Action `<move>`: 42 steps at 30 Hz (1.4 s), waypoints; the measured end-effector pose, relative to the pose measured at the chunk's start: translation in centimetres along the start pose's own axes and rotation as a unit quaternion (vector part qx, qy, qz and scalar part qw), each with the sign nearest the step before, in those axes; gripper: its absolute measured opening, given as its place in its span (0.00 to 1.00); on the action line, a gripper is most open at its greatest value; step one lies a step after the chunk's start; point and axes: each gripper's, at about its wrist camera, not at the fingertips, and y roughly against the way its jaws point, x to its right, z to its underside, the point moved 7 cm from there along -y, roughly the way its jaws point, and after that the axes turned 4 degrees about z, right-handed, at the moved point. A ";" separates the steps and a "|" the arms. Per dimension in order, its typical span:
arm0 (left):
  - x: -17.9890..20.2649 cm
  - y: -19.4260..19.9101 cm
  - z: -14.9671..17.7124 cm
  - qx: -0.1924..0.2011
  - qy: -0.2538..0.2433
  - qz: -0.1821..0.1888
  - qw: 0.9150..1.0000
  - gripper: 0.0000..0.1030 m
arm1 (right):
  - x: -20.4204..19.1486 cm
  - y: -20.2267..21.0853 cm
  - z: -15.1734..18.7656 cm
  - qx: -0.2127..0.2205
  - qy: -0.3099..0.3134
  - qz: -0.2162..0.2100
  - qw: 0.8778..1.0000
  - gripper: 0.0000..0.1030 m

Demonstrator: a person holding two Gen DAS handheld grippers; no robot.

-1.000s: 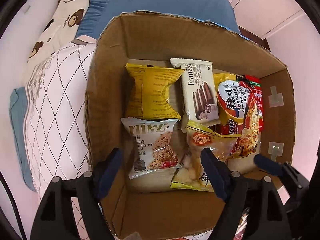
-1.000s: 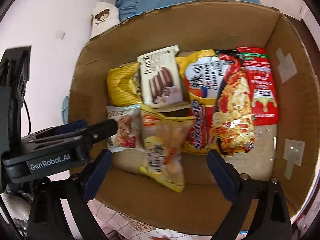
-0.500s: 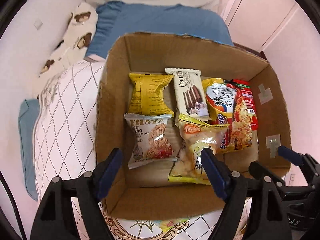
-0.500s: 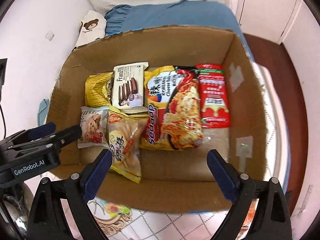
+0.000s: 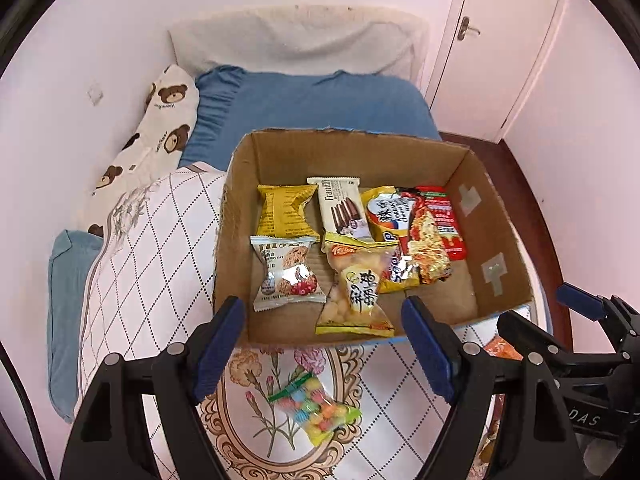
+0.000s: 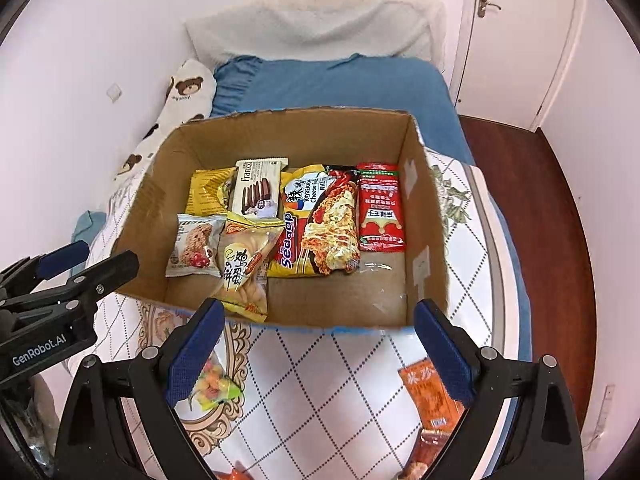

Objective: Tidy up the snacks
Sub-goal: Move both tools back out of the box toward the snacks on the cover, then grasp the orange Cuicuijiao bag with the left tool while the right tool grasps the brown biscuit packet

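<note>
An open cardboard box [image 5: 500, 240] [image 6: 140, 216] stands on the bed and holds several snack packets: a yellow packet [image 5: 286, 216], a Franzzi wafer pack [image 5: 342, 210] [image 6: 258, 190], a noodle bag [image 5: 412, 236] [image 6: 320, 224], a red sachet [image 6: 380, 208], an oat cookie packet [image 5: 286, 274] [image 6: 194, 246] and a clear yellow candy bag [image 5: 356, 294] [image 6: 242, 268]. In front of the box lie a bag of coloured candies [image 5: 314, 410] [image 6: 212, 386] and an orange packet [image 6: 430, 396]. My left gripper [image 5: 324, 350] and my right gripper [image 6: 316, 354] both stand open and empty, above the quilt short of the box.
The box rests on a white quilt with a diamond pattern [image 5: 140, 264] over a blue sheet [image 5: 312, 100]. A bear-print pillow [image 5: 160, 128] lies at the wall on the left. A white door [image 6: 516, 40] and dark wood floor [image 6: 560, 208] are on the right.
Both grippers have drawn back and up from inside the box. The box now sits farther off, and the quilt with the candy bag and orange packet has come into view.
</note>
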 end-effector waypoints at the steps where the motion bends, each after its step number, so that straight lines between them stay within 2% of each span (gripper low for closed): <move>1: 0.1 0.7 0.2 0.008 0.001 0.001 1.000 0.77 | 0.1 0.5 0.3 0.006 0.001 0.002 1.000 0.95; 10: 1.3 4.9 2.7 0.050 -0.010 0.005 0.999 0.77 | 0.8 5.3 2.9 0.055 -0.008 0.013 0.998 0.95; 14: 1.8 6.9 4.1 0.063 -0.010 0.012 0.998 0.77 | 0.9 7.4 4.0 0.067 -0.019 -0.003 0.998 0.95; 19: 2.3 7.8 6.9 0.048 -0.009 0.023 0.999 0.77 | 1.1 9.6 6.0 0.072 -0.027 -0.025 0.997 0.95; 23: 2.5 6.3 11.5 0.005 -0.029 0.013 0.999 0.77 | 1.7 10.3 9.6 0.055 -0.027 -0.034 0.998 0.95; 27: 2.3 2.9 17.3 -0.072 -0.060 0.007 0.996 0.77 | 3.8 8.5 15.2 0.007 -0.030 -0.011 0.999 0.95; 29: 2.1 0.7 20.7 -0.125 -0.075 0.009 0.989 0.77 | 5.3 6.8 18.0 -0.026 -0.050 -0.007 0.998 0.95; 32: 2.4 -1.6 24.6 -0.182 -0.107 0.017 0.977 0.77 | 8.3 3.7 22.3 -0.078 -0.100 -0.009 0.992 0.94; 36: 3.6 -4.6 29.0 -0.247 -0.149 0.030 0.957 0.77 | 11.9 0.2 26.6 -0.110 -0.165 -0.014 0.980 0.80; 40: 5.2 -7.8 31.4 -0.285 -0.163 0.037 0.944 0.76 | 13.6 -2.8 26.7 -0.124 -0.177 -0.008 0.976 0.80; 41: 5.5 -8.3 31.6 -0.288 -0.158 0.041 0.944 0.72 | 13.9 -3.9 26.4 -0.126 -0.177 0.000 0.976 0.80; 42: 5.8 -8.8 31.8 -0.288 -0.157 0.037 0.944 0.60 | 14.0 -4.9 26.1 -0.131 -0.172 0.003 0.976 0.80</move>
